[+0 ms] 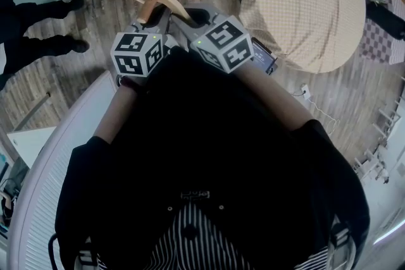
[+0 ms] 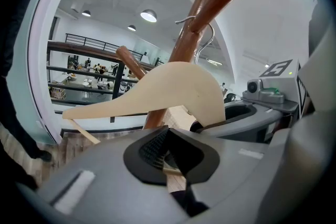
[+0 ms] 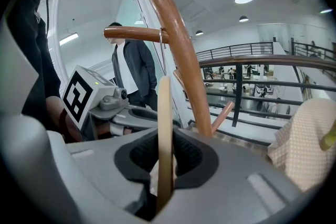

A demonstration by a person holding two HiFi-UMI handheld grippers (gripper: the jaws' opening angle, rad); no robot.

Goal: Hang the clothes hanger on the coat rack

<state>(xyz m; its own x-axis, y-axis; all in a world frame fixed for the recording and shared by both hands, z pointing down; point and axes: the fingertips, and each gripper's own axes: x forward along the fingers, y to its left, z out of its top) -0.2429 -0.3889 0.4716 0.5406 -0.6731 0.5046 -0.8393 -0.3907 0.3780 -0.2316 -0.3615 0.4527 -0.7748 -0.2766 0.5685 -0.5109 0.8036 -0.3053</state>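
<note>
Wood-plank flooring (image 1: 95, 16) lies under the brown wooden coat rack (image 3: 181, 44), whose trunk rises just ahead of both sets of jaws. The right gripper (image 3: 165, 165) is clenched on the pale wooden clothes hanger (image 3: 165, 128), which stands edge-on between its pads. The left gripper (image 2: 170, 157) pinches the hanger's slim lower bar, with the broad shoulder just beyond its jaws. The thin metal hook (image 2: 212, 34) sits at a peg (image 3: 131, 34) above the jaws, but I cannot tell whether it is seated. If both grippers let go before it catches, the hanger would probably fall. Releasing one side first could twist it off.
</note>
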